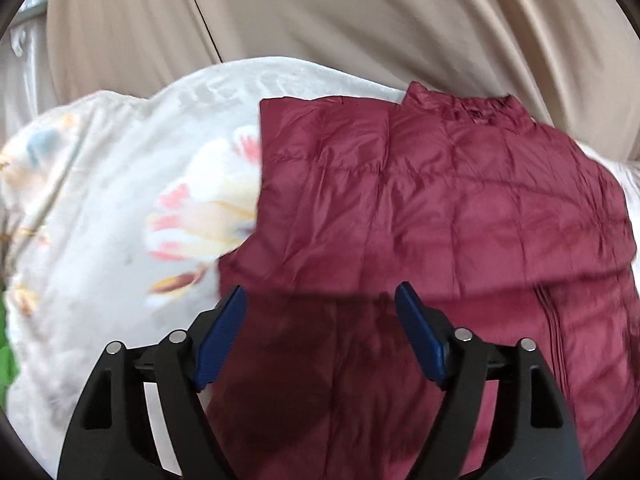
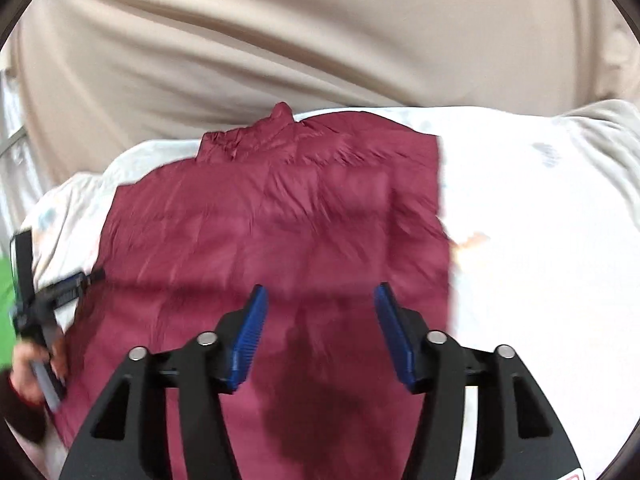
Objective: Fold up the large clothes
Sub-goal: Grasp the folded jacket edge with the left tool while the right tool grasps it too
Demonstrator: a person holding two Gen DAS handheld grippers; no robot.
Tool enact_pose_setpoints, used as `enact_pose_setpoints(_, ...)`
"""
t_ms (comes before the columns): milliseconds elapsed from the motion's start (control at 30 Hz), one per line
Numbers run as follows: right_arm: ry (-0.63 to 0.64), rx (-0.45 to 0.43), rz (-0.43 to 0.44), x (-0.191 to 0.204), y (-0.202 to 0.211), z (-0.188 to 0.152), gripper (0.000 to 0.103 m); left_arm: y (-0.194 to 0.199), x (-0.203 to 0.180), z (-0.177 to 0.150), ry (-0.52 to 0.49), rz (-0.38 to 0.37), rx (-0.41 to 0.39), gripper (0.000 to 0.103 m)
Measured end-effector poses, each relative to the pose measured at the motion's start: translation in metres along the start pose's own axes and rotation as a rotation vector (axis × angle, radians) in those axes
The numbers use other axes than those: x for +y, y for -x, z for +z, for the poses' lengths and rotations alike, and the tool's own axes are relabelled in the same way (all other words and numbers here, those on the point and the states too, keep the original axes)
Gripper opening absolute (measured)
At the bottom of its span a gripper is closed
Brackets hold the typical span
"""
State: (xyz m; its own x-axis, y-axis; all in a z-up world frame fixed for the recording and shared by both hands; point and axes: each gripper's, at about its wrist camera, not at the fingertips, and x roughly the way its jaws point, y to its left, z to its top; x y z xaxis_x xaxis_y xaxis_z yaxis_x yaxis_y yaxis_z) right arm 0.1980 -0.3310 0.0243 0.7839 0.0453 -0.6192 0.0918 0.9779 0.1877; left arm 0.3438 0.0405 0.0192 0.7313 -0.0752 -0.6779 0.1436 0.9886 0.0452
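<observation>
The jacket [image 1: 440, 208] is quilted maroon cloth with a slight sheen. The bedsheet [image 1: 112, 200] is soft matt printed cloth. Gripper pads [image 2: 248, 336] look ribbed blue plastic on matt black plastic arms.

1. The maroon quilted puffer jacket [image 1: 440, 200] runs off the picture's edge at 6 o'clock in both views, its hem unseen.
2. Motion blur smears the flower-printed white bedsheet [image 1: 120, 200].
3. A bright green thing [image 2: 6, 300] at 9 o'clock is cut off, unidentifiable.

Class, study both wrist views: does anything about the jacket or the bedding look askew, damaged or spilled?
Nothing stands out. The maroon puffer jacket lies flat on the floral bedspread, sides folded in; the dark patches on it look like shadows cast by each gripper, not stains.
</observation>
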Motion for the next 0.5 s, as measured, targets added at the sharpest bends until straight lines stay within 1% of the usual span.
enact_pose_setpoints(33,-0.003,0.002,-0.01,-0.006,0.012,-0.012,0.063,0.007,0.003,-0.004,-0.003,0.0,0.005,0.075)
enact_pose_setpoints(133,-0.045,0.027,-0.059,-0.032,0.051,-0.06,0.064,0.032,0.006,-0.02,0.001,0.001,0.015,0.075)
enact_pose_setpoints(233,-0.1,0.036,-0.089,-0.051,0.077,-0.098,0.066,0.056,0.011,-0.042,-0.001,0.007,0.027,0.079)
enact_pose_setpoints(267,-0.126,0.04,-0.086,-0.058,0.086,-0.111,0.066,0.061,0.011,-0.048,-0.004,0.008,0.034,0.081)
enact_pose_setpoints(333,-0.195,0.044,-0.058,-0.069,0.102,-0.134,0.066,0.075,0.012,-0.064,-0.004,0.006,0.047,0.081)
enact_pose_setpoints(400,-0.24,0.042,-0.031,-0.073,0.109,-0.146,0.066,0.087,0.017,-0.079,0.003,-0.004,0.064,0.083)
enact_pose_setpoints(467,-0.272,0.042,0.008,-0.073,0.116,-0.16,0.067,0.1,0.028,-0.094,0.032,-0.025,0.081,0.085)
enact_pose_setpoints(500,-0.275,0.043,0.023,-0.071,0.117,-0.165,0.068,0.106,0.038,-0.104,0.063,-0.04,0.092,0.086)
